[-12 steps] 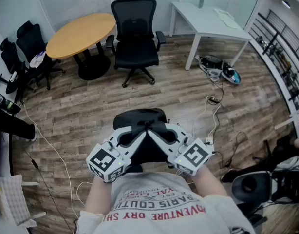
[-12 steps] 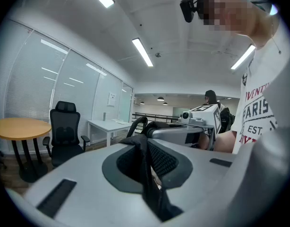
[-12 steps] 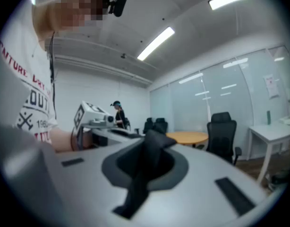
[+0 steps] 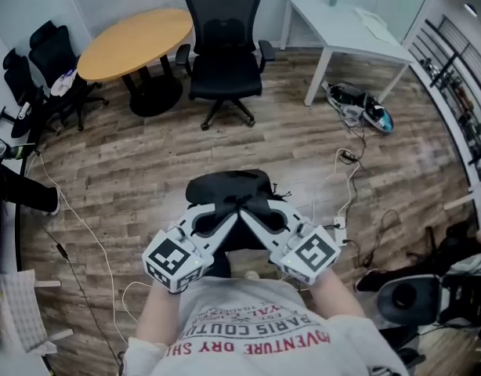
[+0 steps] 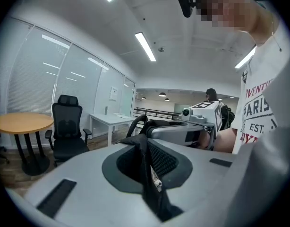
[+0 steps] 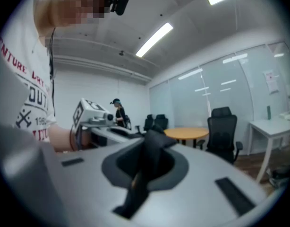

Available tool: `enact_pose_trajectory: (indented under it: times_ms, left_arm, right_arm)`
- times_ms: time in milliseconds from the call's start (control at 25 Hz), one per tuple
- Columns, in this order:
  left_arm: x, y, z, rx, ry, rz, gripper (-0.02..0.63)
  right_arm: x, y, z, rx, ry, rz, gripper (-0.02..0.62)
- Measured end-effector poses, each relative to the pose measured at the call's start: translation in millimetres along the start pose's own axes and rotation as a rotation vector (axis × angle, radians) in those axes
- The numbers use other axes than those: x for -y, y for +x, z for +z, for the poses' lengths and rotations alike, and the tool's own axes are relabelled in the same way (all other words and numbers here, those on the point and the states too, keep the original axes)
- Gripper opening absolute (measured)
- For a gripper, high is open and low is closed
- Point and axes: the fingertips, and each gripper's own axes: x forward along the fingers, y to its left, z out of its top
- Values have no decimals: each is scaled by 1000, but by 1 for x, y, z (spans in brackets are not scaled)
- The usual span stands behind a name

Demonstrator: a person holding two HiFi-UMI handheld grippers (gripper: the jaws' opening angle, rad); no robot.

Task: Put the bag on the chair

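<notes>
Head view: left tongs [image 4: 227, 212] and right tongs [image 4: 251, 212] grip the bag [image 4: 227, 186]; open floor [image 4: 146, 163] reaches the chair [image 4: 223, 61].

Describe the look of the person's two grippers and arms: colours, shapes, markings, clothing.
The left gripper and right gripper are pale grey, wedge-shaped, with dark oval hollows in the jaws. Each carries a cube with black-and-white square markers. The person wears a white T-shirt with red lettering; forearms bare.

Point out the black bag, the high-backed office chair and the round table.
black bag [image 4: 225, 185], head view, its top face
high-backed office chair [image 4: 225, 78], head view, its seat
round table [image 4: 135, 44], head view, its wooden top
</notes>
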Motion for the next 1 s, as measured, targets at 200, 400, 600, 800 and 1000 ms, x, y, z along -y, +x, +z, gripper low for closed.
enact_pose_trajectory:
  times_ms: [200,400,600,800,1000]
  left_arm:
    - [-26,1,-9,-5,-28,-8,55]
    - [-79,9,-7,-5,-44,-55,55]
    - [-126,15,-2,-34,-30,-144,55]
    - [-165,18,2,-71,-10,-190,55]
    - [-200,36,5,-85,0,-158,55]
  right_arm:
    - [10,22,-12,-33,33,-14,38]
    - [39,65,-14,-77,34,-50,38]
    - [67,108,-8,-100,11,-105,38]
    - [89,144,-5,-121,15,-131,38]
    - [121,166,-5,-115,44,-121,38]
